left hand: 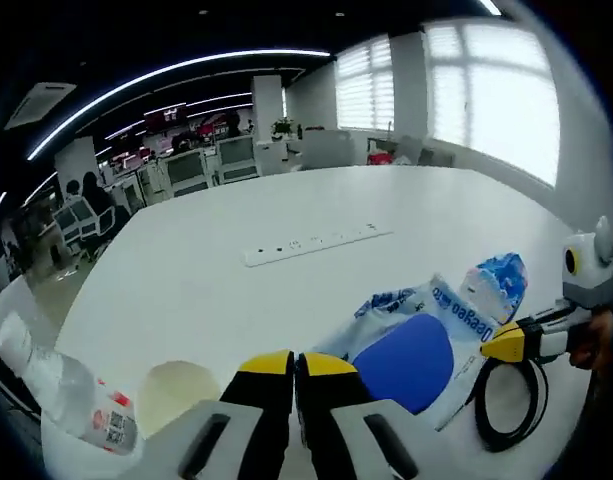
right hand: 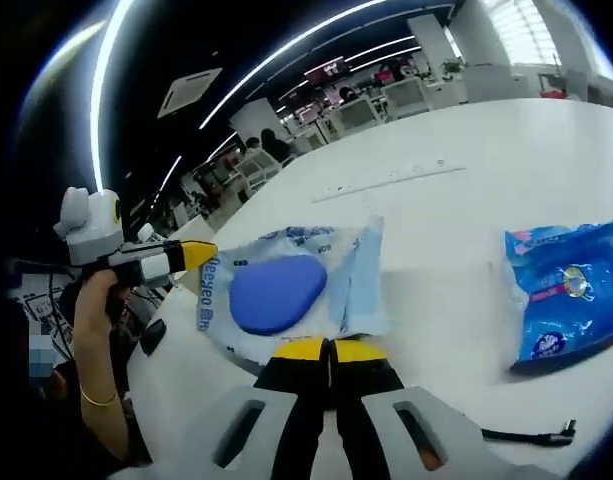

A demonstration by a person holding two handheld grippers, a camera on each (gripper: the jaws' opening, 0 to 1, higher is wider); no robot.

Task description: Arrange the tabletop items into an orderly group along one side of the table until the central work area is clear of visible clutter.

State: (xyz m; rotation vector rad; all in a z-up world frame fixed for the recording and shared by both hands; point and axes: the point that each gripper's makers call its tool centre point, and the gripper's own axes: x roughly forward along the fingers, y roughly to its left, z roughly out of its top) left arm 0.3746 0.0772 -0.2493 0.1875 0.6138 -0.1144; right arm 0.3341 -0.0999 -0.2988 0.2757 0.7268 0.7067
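The wipes pack (right hand: 286, 290) lies near the table (left hand: 286, 210) edge, just ahead of the right gripper (right hand: 331, 350), jaws together and empty. The left gripper (left hand: 294, 365) is likewise closed on nothing. A blue pouch (right hand: 566, 290), bottle (left hand: 66, 395), cup (left hand: 176, 390) and cable (left hand: 511, 405) ring the near edge; the centre, past the power strip (left hand: 316, 243), lies open.

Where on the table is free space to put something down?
Bare table lies beyond the power strip, toward the windows. It is crowded near the wipes pack, blue packet, black cable, bottle and round lid.
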